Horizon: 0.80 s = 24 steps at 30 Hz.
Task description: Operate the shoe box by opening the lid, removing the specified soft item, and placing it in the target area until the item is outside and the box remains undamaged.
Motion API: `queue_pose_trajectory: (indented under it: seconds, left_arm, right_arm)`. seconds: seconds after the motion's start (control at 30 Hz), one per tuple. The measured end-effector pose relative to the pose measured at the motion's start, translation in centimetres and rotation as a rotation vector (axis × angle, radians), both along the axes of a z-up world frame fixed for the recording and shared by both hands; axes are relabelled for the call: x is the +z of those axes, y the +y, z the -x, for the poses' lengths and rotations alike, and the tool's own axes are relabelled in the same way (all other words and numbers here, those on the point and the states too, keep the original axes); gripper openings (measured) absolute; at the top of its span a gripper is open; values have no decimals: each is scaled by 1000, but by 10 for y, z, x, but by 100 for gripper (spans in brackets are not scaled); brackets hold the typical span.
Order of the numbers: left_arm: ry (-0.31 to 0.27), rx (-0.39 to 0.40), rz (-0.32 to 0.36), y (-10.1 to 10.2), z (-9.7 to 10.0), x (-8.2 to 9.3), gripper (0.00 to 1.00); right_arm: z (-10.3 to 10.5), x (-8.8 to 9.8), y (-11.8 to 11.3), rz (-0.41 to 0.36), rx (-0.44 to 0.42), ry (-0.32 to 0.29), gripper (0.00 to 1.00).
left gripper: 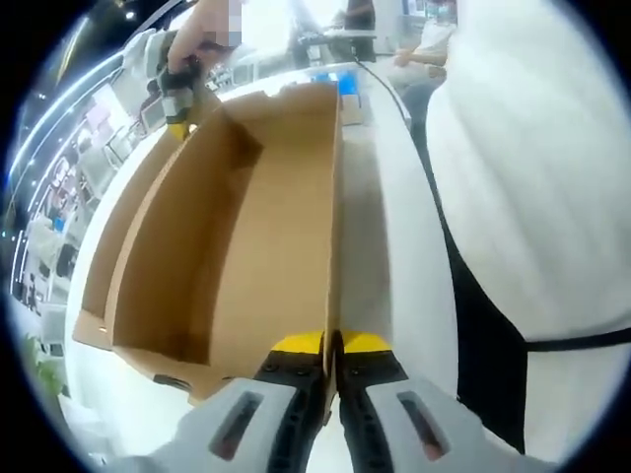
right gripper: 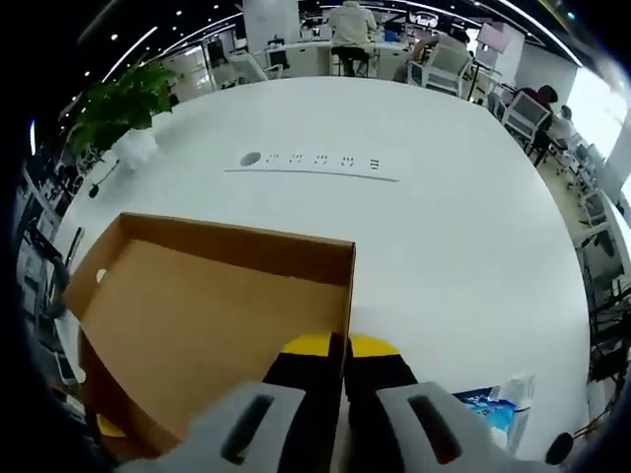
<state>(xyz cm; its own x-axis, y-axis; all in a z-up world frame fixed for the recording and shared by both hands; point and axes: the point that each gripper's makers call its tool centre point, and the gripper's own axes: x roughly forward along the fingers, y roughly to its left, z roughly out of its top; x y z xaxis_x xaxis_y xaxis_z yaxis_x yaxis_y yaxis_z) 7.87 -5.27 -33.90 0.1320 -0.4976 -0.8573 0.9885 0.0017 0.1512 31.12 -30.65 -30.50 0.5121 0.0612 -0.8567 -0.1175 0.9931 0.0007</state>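
Both claws pinch the cardboard shoe box (left gripper: 246, 246) walls on the white surface (right gripper: 444, 227).
My left claw (left gripper: 332, 345) and right claw (right gripper: 345, 347) clamp opposite ends; next, reaching inside for the soft item.

- A white table (right gripper: 463, 227) spreads wide; a white power strip (right gripper: 314, 163) is set flat into its top
- A leafy green plant (right gripper: 123, 103) stands at the table's far left edge
- A blue-and-white packet (right gripper: 493, 407) lies on the table near the right
- Seated people (right gripper: 347, 30) work at desks beyond the table; office chairs (right gripper: 523, 110) stand along the right
- A person's white garment (left gripper: 537, 168) is just beside the table
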Motion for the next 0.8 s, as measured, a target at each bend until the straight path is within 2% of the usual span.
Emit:
queue_pose_trajectory:
  seconds: [0.1,0.2,0.3,0.53,0.57,0.7,0.8]
  left_arm:
    - [0,-1,0,0,0,0,3]
    - [0,-2,-2,0,1,0,2]
    - [1,4,3,0,1,0,1]
    - [33,26,6,2,-1,1,1]
    - [32,22,8,1,0,1,1]
    - [17,25,-2,0,1,0,1]
    - [7,25,-12,0,1,0,1]
  right_arm:
    - [0,3,0,-5,-9,-3,1]
    - [-1,8,1,-12,-13,-25,0]
    - [-6,18,6,-35,-15,-78,0]
    - [-8,29,7,-53,-16,-121,0]
    - [-7,31,7,-79,-47,-130,0]
    - [-6,31,8,-86,-48,-133,0]
    - [-4,32,8,-60,-32,-163,0]
